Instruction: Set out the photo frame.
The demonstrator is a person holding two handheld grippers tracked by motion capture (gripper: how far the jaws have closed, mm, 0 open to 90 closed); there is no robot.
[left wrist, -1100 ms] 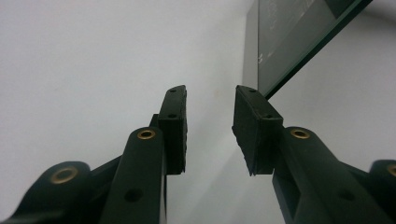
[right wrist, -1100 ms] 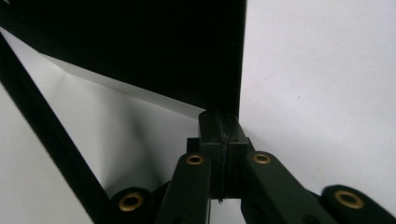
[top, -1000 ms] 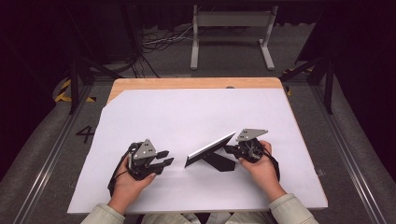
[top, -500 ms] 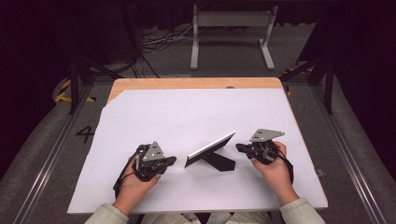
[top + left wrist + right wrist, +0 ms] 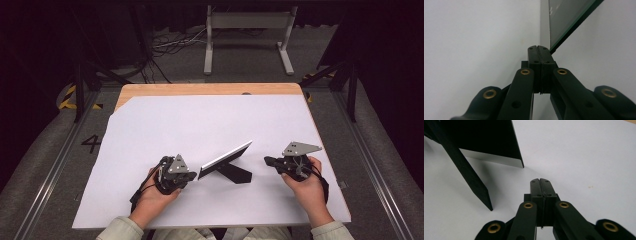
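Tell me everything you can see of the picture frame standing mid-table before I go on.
The picture frame is a thin flat panel with a pale border and a glossy glass front, leaning back on a black rear strut that rests on the white table cover. It stands between both grippers. The left gripper, shut, sits by its lower corner; contact is unclear. The right gripper, shut, is clear of it.

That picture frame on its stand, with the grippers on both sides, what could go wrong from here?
The frame stands only on its thin back leg, so a nudge could tip it. The left gripper, shut, sits right at its corner and may knock it. The right gripper, shut, could catch the leg.
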